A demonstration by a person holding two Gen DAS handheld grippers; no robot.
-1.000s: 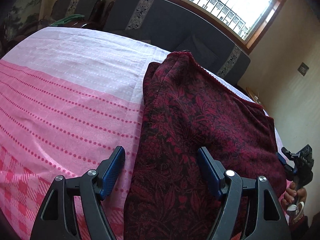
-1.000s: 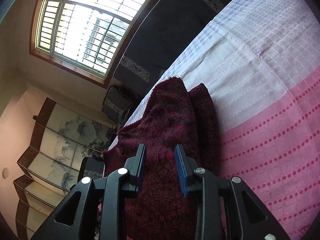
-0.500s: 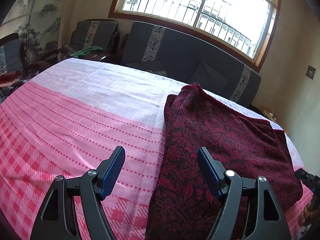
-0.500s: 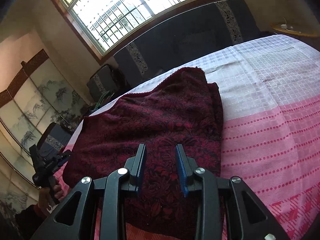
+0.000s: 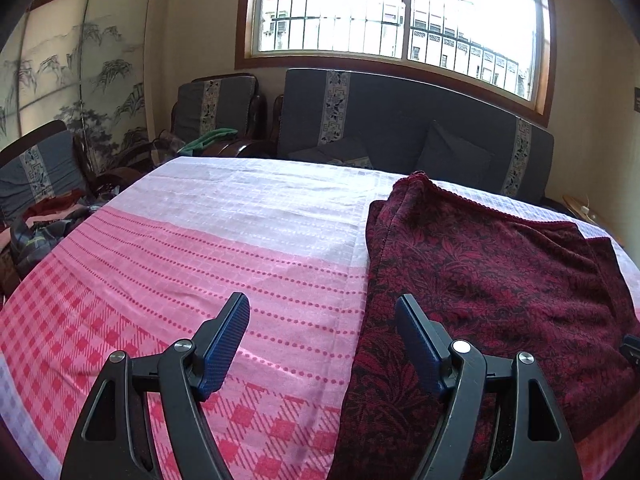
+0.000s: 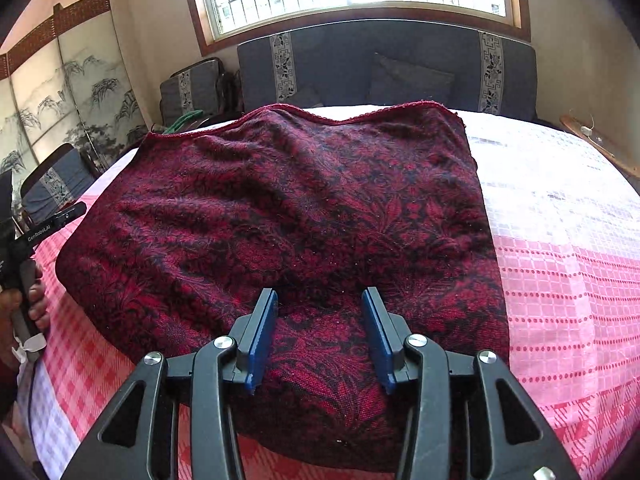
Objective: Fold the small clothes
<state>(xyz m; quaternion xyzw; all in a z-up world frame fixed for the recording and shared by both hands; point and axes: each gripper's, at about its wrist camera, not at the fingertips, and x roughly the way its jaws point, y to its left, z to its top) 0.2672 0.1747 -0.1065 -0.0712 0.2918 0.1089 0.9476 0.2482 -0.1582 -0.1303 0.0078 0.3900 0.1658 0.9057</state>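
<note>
We hold both tools empty, jaws apart — the left gripper (image 5: pixel 322 340) and the right gripper (image 6: pixel 318 336) — above a folded dark-red floral garment (image 6: pixel 288 216) lying toward the right edge of the pink-checked tablecloth (image 5: pixel 160 264). A shallow pinch risks catching only the top layer — and dragging the fold open.

Daylight pours through the barred window (image 5: pixel 400 20), which is blown out to near white in both views, leaving the sofa (image 5: pixel 400 120) beneath it dim by contrast. The cloth (image 5: pixel 200 248) shows a soft sheen and only faint shadows. Both views are sharp but bend strongly at the edges, with dark vignetted corners.
</note>
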